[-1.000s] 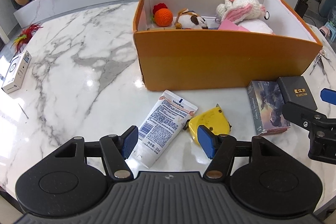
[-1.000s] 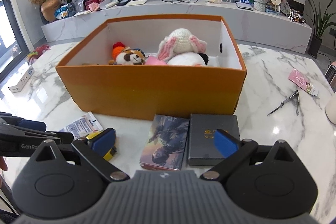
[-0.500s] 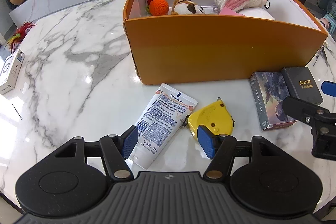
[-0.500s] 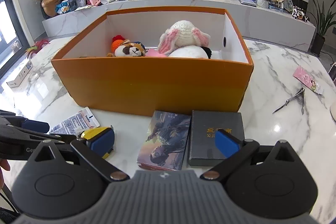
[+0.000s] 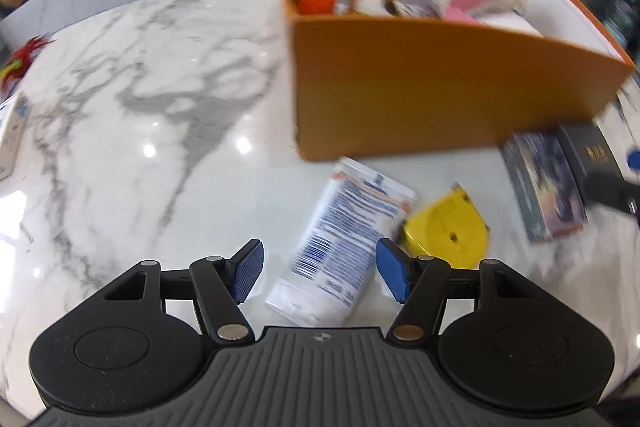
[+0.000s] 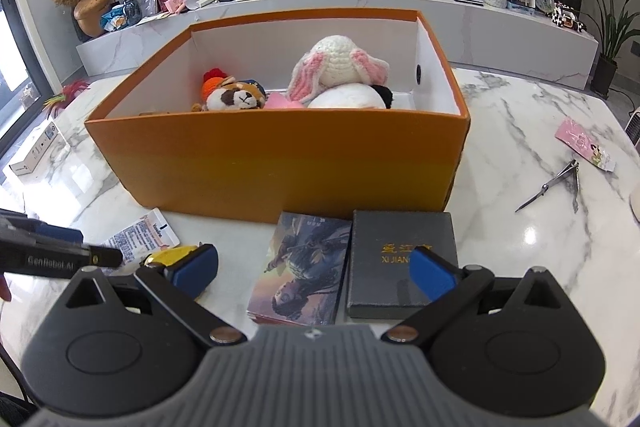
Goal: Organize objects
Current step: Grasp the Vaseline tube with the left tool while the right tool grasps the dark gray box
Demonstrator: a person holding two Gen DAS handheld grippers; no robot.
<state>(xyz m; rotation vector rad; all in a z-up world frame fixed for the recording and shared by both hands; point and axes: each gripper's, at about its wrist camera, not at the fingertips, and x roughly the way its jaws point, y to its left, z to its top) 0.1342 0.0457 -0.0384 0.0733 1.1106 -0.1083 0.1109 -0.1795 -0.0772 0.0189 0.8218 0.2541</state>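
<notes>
The marble worktop [image 6: 520, 131] carries the orange box [image 6: 280, 155] of plush toys. Near it lie two card boxes [image 6: 402, 263], a white tube [image 5: 344, 239] and a yellow tape measure [image 5: 448, 227]. The left hand-held gripper [image 5: 318, 273] is open around the tube's near end; the right hand-held gripper [image 6: 316, 269] is open above the card boxes.

Table [image 6: 516, 131]: polished, glossy veined marble; orange box [image 6: 280, 155]: matt cardboard, white inside; bunny [image 6: 340, 63]: knitted yarn; tube [image 5: 344, 239]: smooth plastic; black case [image 6: 400, 239]: fine-textured matt; scissors [image 6: 552, 183]: shiny metal.
</notes>
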